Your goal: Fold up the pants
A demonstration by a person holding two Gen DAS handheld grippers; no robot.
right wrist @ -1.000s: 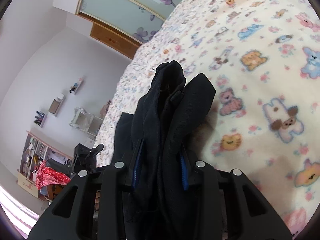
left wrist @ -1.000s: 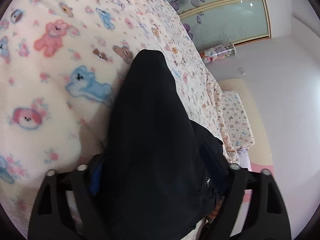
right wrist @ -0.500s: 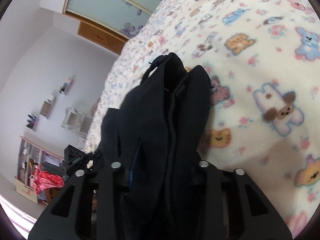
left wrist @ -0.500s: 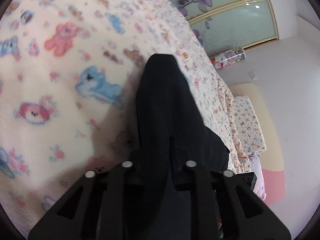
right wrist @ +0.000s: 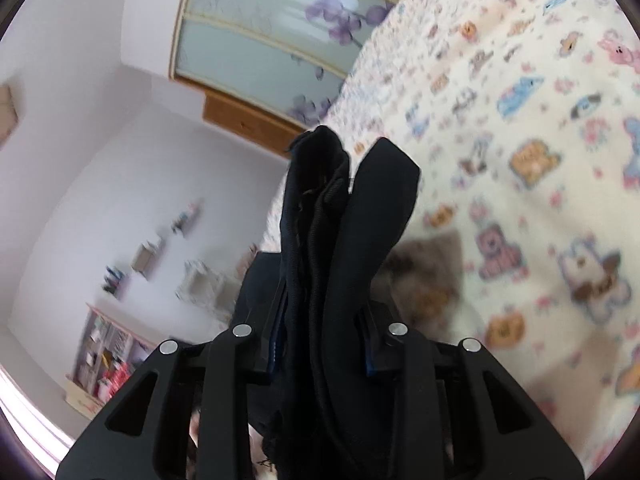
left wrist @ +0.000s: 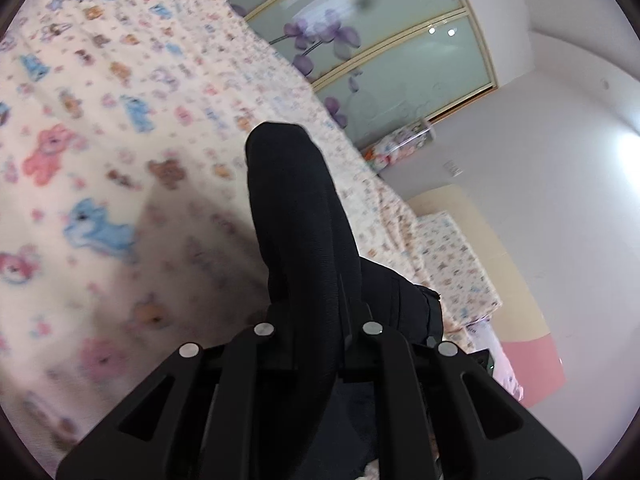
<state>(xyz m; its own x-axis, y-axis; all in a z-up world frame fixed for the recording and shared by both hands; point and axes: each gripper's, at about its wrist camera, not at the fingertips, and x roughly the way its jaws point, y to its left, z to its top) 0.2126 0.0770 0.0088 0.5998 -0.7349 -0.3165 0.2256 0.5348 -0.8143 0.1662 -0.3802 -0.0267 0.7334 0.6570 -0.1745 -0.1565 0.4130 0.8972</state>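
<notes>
The black pants (left wrist: 296, 200) fill the middle of the left wrist view as a smooth folded hump raised over the teddy-bear blanket (left wrist: 100, 160). My left gripper (left wrist: 320, 312) is closing tight, its pads pressed on that fold. In the right wrist view the pants (right wrist: 344, 208) show as a thick bunch of layered edges with a seam. My right gripper (right wrist: 324, 308) is still closing a little and squeezes this bunch between its blue-edged pads. More black cloth hangs below both grippers, and its lower part is hidden.
The blanket (right wrist: 520, 200) covers a wide bed. Frosted wardrobe doors with purple flowers (left wrist: 380, 40) stand beyond it. A pillow (left wrist: 452, 256) lies at the bed's end. A cluttered shelf unit (right wrist: 108, 360) stands by the wall at the left.
My left gripper's jaws went from wide apart to clamped on the pants fold, then rose with it. My right gripper kept its grip and tilted slightly upward.
</notes>
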